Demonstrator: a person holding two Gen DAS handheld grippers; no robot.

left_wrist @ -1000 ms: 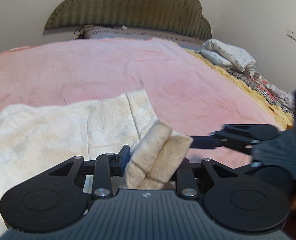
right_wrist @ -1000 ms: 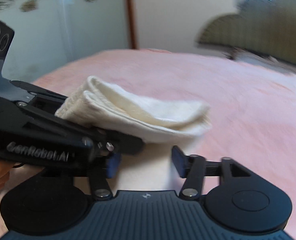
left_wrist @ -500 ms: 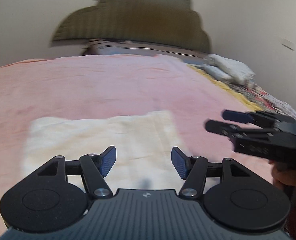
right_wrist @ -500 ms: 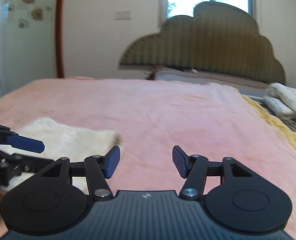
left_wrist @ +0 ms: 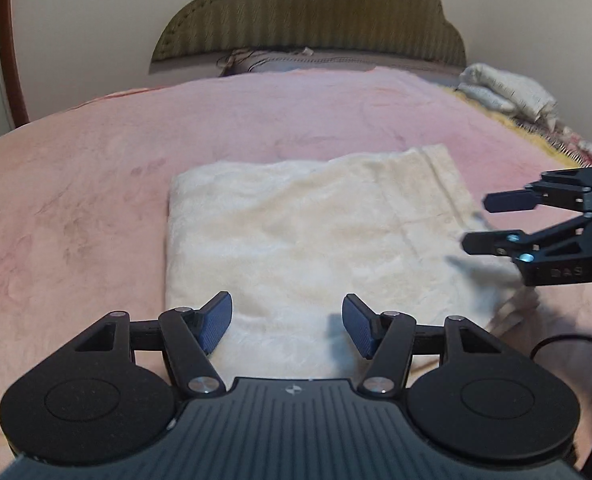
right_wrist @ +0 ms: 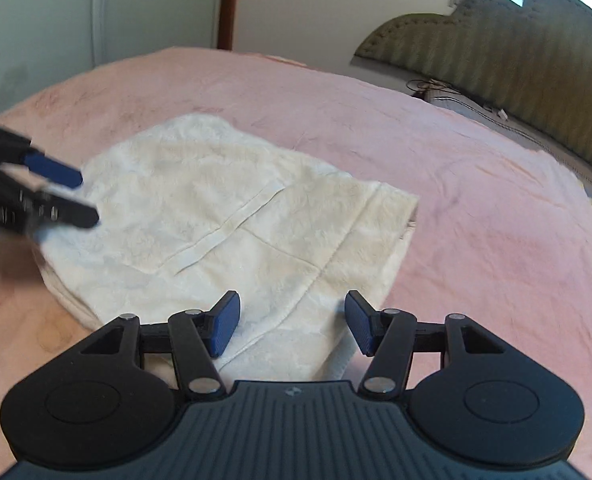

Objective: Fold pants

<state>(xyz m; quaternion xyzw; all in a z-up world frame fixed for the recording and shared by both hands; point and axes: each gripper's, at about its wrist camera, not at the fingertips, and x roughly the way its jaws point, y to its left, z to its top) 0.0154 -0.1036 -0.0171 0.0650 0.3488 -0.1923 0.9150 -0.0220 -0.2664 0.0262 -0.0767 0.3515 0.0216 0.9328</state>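
Observation:
The cream fleece pants lie folded into a flat rectangle on the pink bedspread; they also show in the right wrist view. My left gripper is open and empty, just above the near edge of the pants. My right gripper is open and empty over the pants' near corner. In the left wrist view the right gripper hovers open at the pants' right edge. In the right wrist view the left gripper is at the pants' left side.
The pink bedspread covers the bed. A green padded headboard stands at the back. Folded white and patterned bedding lies at the far right edge. A wooden door frame and a wall are behind.
A second ago my left gripper held a fold of the pants; it has let go. Both grippers are now open and drawn back, and the pants lie flat and folded.

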